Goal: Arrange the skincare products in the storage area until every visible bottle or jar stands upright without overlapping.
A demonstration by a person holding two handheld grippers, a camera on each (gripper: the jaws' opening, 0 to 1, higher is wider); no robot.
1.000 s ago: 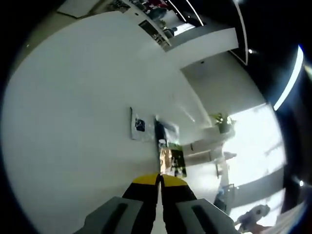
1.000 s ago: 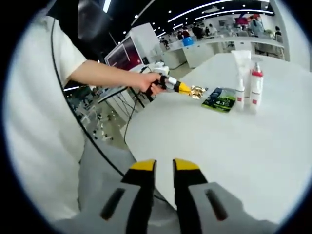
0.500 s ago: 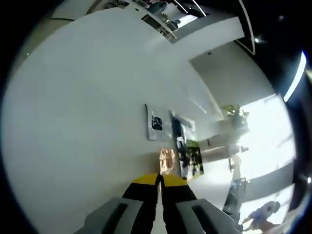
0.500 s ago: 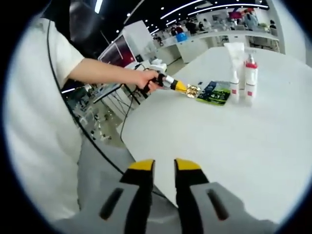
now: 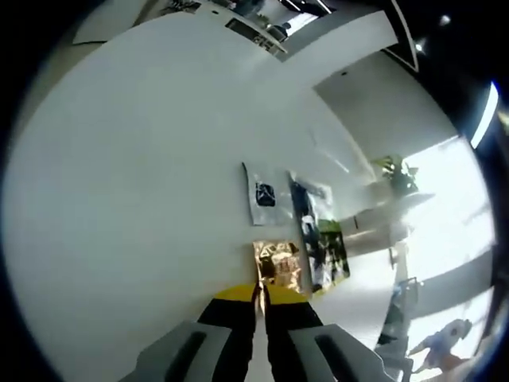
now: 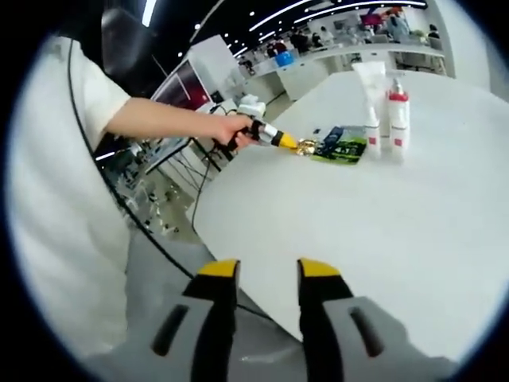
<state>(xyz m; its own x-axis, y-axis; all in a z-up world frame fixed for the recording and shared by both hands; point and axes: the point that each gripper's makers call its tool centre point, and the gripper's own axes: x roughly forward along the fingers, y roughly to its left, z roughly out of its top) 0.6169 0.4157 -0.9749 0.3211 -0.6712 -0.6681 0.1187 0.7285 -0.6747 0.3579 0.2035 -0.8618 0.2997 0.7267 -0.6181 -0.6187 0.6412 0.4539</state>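
One gold sachet (image 5: 277,265) touches closed left jaws.

White table (image 6: 413,207), flat sachets (image 5: 278,263), upright tube (image 6: 371,95), red-capped bottle (image 6: 398,115)

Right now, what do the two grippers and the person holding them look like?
Both grippers have grey bodies and black jaws tipped in yellow: the left gripper and the right gripper. In the right gripper view, the person wears a white short sleeve, and a thin black cable trails below.
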